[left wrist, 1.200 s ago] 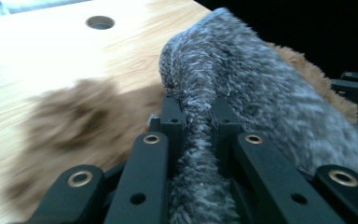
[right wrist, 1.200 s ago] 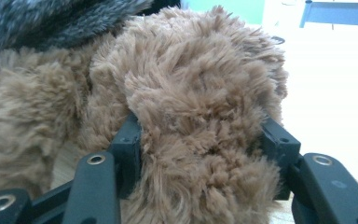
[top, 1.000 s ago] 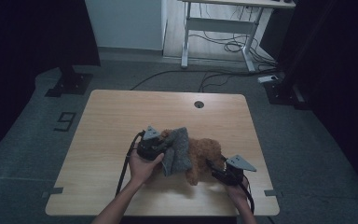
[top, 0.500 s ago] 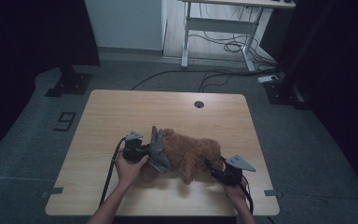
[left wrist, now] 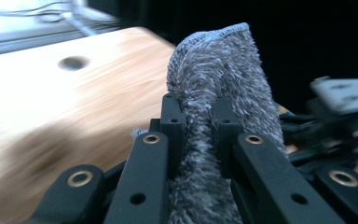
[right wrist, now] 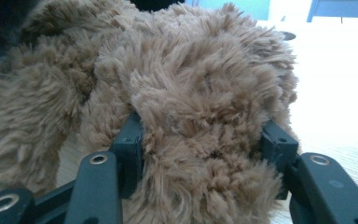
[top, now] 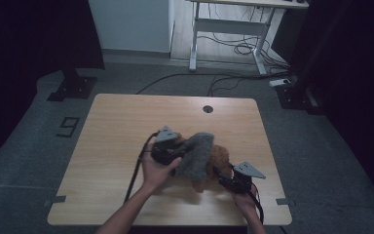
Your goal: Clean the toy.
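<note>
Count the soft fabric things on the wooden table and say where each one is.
2: a grey cloth held up by the left tool, and a brown plush toy under it, gripped by the right tool.

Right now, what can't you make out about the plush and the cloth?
- Brown plush toy, high view: its shape and which part is held; the grey cloth drapes over it.
- Right gripper view: plush fur fills the frame, so the cloth and tabletop behind are hidden.
- Left gripper view: the cloth's lower end is cut off by the bottom edge; the table is blurred.

Grey fuzzy cloth, brown plush toy, light wood-grain table
</note>
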`<state>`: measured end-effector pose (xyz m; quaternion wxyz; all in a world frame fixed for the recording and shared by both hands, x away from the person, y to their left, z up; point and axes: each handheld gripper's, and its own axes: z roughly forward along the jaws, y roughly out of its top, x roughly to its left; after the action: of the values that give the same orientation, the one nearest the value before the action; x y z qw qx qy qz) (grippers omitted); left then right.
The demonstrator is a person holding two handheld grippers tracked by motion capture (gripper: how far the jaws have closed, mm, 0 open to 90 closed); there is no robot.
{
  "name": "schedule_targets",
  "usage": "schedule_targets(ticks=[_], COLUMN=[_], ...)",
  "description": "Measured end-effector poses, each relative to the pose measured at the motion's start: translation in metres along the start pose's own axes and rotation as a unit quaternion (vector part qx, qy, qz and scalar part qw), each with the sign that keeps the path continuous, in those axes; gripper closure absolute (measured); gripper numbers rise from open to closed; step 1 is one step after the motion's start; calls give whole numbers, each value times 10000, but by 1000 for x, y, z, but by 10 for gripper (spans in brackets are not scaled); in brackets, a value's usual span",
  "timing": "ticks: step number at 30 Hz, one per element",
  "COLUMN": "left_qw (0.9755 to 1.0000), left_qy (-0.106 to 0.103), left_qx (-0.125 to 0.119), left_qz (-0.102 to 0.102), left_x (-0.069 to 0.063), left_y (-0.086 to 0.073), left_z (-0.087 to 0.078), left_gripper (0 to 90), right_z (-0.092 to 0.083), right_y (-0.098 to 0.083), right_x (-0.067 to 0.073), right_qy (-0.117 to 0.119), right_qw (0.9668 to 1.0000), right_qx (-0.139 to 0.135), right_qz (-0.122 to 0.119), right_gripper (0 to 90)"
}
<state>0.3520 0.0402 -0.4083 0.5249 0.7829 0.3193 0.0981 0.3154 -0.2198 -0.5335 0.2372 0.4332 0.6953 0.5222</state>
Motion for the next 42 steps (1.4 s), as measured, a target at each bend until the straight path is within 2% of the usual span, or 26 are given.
schedule_targets(ticks=[1, 3, 5, 8, 9, 10, 12, 13, 18, 23, 33, 38, 42], left_qw=[9999, 9994, 9989, 9973, 9958, 9953, 9956, 9953, 9955, 9967, 9963, 9951, 9932], left_qy=[-118, -209, -202, -12, 60, 50, -137, -126, 39, 216, 592, 777, 946], left_qx=[73, 220, 383, 717, 912, 962, 834, 798, 769, 699, 585, 508, 478], left_qz=[86, 162, 180, 148, 74, -6, -414, -527, -559, -345, -201, -337, -481], left_x=[-12, -24, -30, -26, -20, -15, 0, 5, 18, 19, 35, 51, 64], left_y=[7, 13, 15, 7, 0, -5, -15, -18, -24, -27, -35, -40, -47], left_z=[15, 34, 55, 79, 88, 90, 87, 83, 64, 47, 15, -7, -22], left_gripper=[788, 787, 786, 786, 786, 787, 786, 786, 787, 786, 786, 787, 787], right_z=[0, -2, -2, -2, -2, -2, -2, -2, -1, -2, -1, -1, 0], right_y=[0, 0, -1, -1, -1, -1, -2, -2, -1, -2, -2, -3, -3], right_x=[0, -1, -2, -3, -3, -3, -4, -4, -3, -3, -5, -6, -7], right_qy=[-1, 35, 59, 71, 71, 70, 60, 70, 52, 51, 80, 97, 106], right_qw=[10000, 10000, 10000, 10000, 10000, 10000, 10000, 10000, 10000, 10000, 9999, 9999, 9998], right_qx=[5, 27, 30, 29, 25, 39, 71, 60, 48, 39, 25, 8, 6], right_qz=[-5, -12, -17, -9, -16, -15, 15, 36, 38, 25, 113, 134, 152], right_gripper=[462, 458, 457, 456, 456, 456, 455, 455, 455, 455, 454, 454, 453])
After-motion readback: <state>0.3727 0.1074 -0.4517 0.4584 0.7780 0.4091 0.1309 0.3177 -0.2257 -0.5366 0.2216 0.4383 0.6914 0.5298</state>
